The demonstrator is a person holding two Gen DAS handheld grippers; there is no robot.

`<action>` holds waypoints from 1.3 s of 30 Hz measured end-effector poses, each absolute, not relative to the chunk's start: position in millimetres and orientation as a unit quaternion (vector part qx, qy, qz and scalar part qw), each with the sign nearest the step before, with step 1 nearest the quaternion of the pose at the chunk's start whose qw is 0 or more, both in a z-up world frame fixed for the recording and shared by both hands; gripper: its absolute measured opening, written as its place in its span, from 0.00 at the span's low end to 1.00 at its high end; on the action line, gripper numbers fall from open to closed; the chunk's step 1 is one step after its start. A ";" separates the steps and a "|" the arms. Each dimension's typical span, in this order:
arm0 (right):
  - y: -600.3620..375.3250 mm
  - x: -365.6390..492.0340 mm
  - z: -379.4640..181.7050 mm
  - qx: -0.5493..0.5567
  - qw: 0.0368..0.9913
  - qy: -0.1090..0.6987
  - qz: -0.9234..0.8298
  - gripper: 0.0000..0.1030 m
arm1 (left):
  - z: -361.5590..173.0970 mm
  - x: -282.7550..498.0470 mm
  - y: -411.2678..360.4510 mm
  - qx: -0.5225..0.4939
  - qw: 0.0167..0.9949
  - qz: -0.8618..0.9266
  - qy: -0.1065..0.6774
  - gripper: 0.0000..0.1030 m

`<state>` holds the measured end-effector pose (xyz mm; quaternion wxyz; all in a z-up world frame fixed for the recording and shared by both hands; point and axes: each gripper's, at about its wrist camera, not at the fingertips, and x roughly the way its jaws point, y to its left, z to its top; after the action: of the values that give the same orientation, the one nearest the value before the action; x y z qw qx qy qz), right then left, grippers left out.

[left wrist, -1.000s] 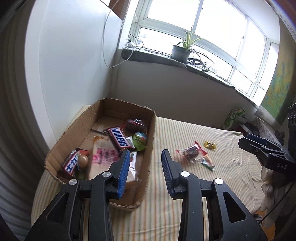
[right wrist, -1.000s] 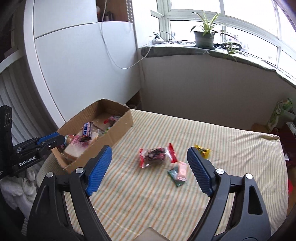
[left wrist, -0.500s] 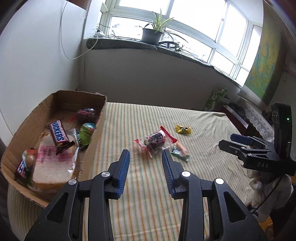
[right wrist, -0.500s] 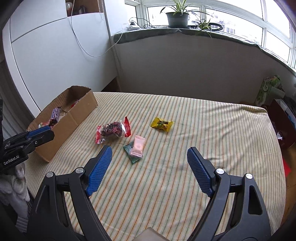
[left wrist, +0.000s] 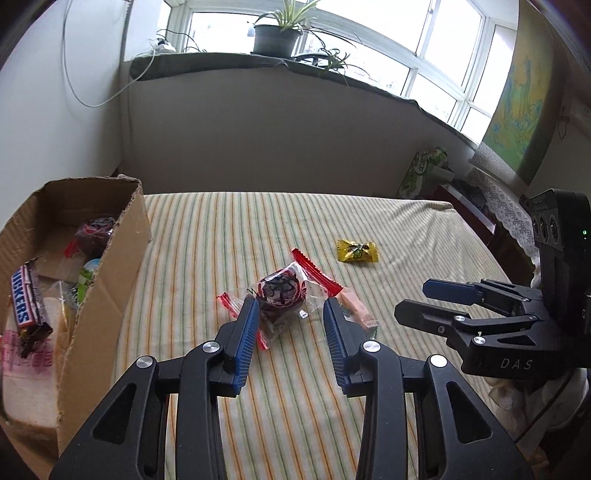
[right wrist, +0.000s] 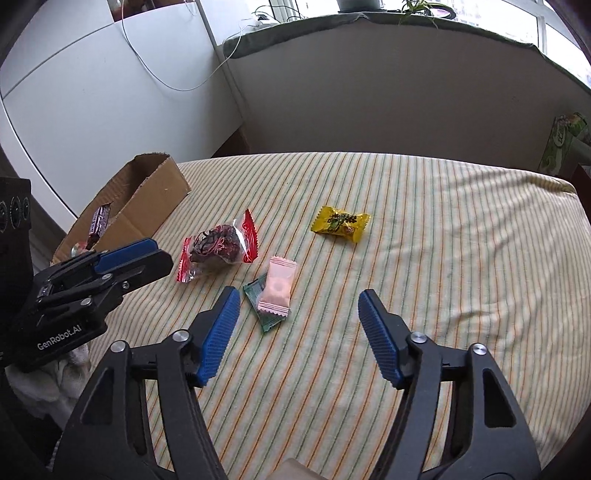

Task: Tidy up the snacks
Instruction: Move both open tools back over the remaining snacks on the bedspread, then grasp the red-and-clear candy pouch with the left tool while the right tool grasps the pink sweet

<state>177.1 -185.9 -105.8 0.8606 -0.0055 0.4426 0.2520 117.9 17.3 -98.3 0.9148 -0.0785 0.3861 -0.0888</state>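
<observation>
A red-ended clear packet with a dark cake [left wrist: 281, 295] [right wrist: 218, 247] lies on the striped cloth. My left gripper [left wrist: 291, 310] is open, its jaws either side of the packet's near end, just above the cloth. A pink candy [right wrist: 277, 291] lies on a green wrapper [right wrist: 258, 299]; a yellow candy [right wrist: 340, 223] [left wrist: 357, 251] lies further back. My right gripper [right wrist: 297, 306] is open and empty, just short of the pink candy. A cardboard box [left wrist: 107, 280] [right wrist: 147, 199] at the left holds a Snickers bar [left wrist: 26, 299] and other snacks.
The left gripper shows in the right wrist view [right wrist: 110, 266], and the right gripper in the left wrist view [left wrist: 443, 299]. A wall and a window sill with a potted plant [left wrist: 277, 33] stand behind the table. A green bag [left wrist: 424, 170] stands at the far right.
My left gripper has swung right, from over the box to the red cake packet. My right gripper has moved in toward the pink candy and narrowed a little.
</observation>
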 end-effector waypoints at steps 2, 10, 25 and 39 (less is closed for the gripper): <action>-180.2 180.5 -111.2 -0.009 0.857 0.447 0.258 0.65 | -102.6 124.4 15.7 -0.070 0.913 -0.091 0.391 0.34; -158.5 195.0 -131.5 -0.034 0.843 0.465 0.267 0.52 | -110.9 140.2 14.0 -0.033 0.914 -0.086 0.395 0.34; -141.4 206.2 -139.6 -0.081 0.847 0.464 0.247 0.35 | -117.0 150.9 12.3 -0.018 0.912 -0.083 0.400 0.38; -152.3 209.9 -137.2 -0.113 0.848 0.464 0.230 0.34 | -124.7 152.5 15.9 -0.007 0.905 -0.096 0.415 0.54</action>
<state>209.9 -152.3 -137.2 0.8479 -0.1125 0.4644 0.2297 152.5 15.9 -124.7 0.9047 -0.0065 0.4149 -0.0960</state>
